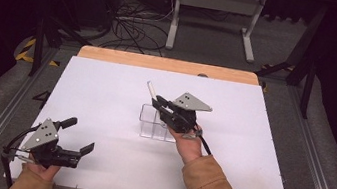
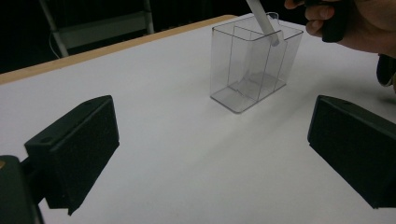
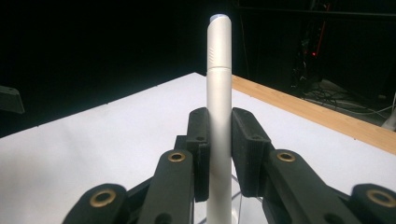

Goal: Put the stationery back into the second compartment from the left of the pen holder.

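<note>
A clear plastic holder (image 1: 155,122) with upright dividers stands near the middle of the white table; it also shows in the left gripper view as the clear holder (image 2: 252,60). My right gripper (image 1: 156,102) hangs just above it, shut on a white marker (image 1: 150,89). In the right gripper view the white marker (image 3: 219,102) stands upright between the black pads (image 3: 247,149). The marker's lower end (image 2: 270,29) dips into the holder's top. My left gripper (image 1: 80,135) rests at the near left of the table, open, with nothing between its pads (image 2: 74,154).
The white table top (image 1: 106,90) has a wooden strip (image 1: 166,64) along its far edge. Beyond it stand a white frame (image 1: 213,15) and loose cables (image 1: 131,26) on the floor. Dark stands flank the table on both sides.
</note>
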Demonstrator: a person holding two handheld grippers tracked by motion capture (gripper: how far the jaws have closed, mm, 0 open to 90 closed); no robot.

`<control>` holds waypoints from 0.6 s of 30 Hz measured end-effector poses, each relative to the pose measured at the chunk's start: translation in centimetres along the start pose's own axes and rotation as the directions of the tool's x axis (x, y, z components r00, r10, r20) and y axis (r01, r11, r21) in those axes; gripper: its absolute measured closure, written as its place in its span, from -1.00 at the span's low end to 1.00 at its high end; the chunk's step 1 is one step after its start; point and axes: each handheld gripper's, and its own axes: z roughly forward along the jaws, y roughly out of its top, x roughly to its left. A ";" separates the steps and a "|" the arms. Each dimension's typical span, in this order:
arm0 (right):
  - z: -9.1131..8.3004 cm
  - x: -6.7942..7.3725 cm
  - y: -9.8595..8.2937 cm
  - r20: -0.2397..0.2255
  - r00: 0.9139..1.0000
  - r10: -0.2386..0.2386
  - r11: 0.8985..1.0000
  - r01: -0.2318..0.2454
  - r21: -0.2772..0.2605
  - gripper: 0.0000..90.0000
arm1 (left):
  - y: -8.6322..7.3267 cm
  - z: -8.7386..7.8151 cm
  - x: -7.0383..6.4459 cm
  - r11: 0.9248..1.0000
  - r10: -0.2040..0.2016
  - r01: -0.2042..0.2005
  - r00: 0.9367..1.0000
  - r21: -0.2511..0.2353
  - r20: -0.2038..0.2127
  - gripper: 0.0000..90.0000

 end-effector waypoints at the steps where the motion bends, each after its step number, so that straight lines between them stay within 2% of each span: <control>1: 0.0 0.0 0.0 0.000 1.000 0.000 1.000 0.000 0.004 0.74 | 0.0 0.0 0.0 1.000 0.002 -0.002 1.000 -0.001 -0.001 -0.94; 16: -0.7 -0.4 -1.4 -0.012 1.000 0.022 0.999 -0.022 0.036 0.73 | 0.0 0.0 0.0 1.000 0.005 -0.005 1.000 0.001 0.000 -0.94; 18: -0.8 -0.4 -1.4 -0.014 1.000 0.012 0.999 -0.011 0.050 0.68 | 0.0 0.0 0.0 1.000 0.000 0.000 1.000 -0.001 -0.001 -0.94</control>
